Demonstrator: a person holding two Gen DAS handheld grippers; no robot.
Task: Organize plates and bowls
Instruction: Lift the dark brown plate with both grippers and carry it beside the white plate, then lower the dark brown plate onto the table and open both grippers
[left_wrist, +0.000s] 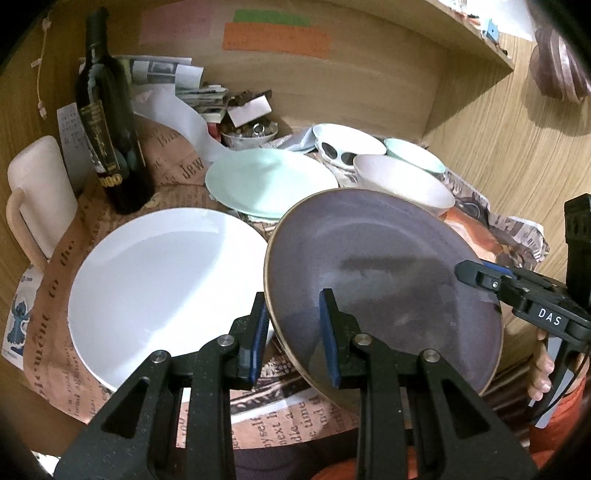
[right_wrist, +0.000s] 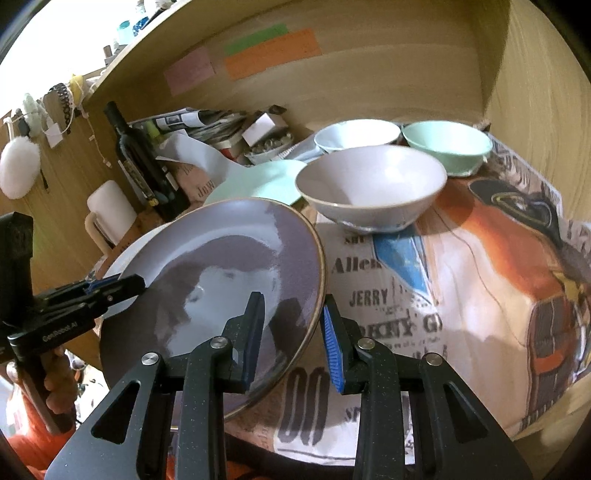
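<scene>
A purple-grey plate (left_wrist: 384, 273) is held tilted above the table between both grippers. My left gripper (left_wrist: 293, 336) straddles its left rim, jaws around the edge with a gap. My right gripper (right_wrist: 293, 338) straddles its right rim (right_wrist: 221, 280) the same way and shows in the left wrist view (left_wrist: 476, 277). A large white plate (left_wrist: 162, 295) lies at the left, a mint plate (left_wrist: 269, 181) behind it. A white bowl (right_wrist: 369, 188), a mint bowl (right_wrist: 447, 147) and a patterned bowl (right_wrist: 354, 134) stand at the back.
A dark wine bottle (left_wrist: 107, 118) and a cream mug (left_wrist: 37, 195) stand at the left. Papers and a small dish of clutter (left_wrist: 251, 129) sit at the back. Printed newspaper (right_wrist: 461, 295) covers the table; wooden walls enclose it.
</scene>
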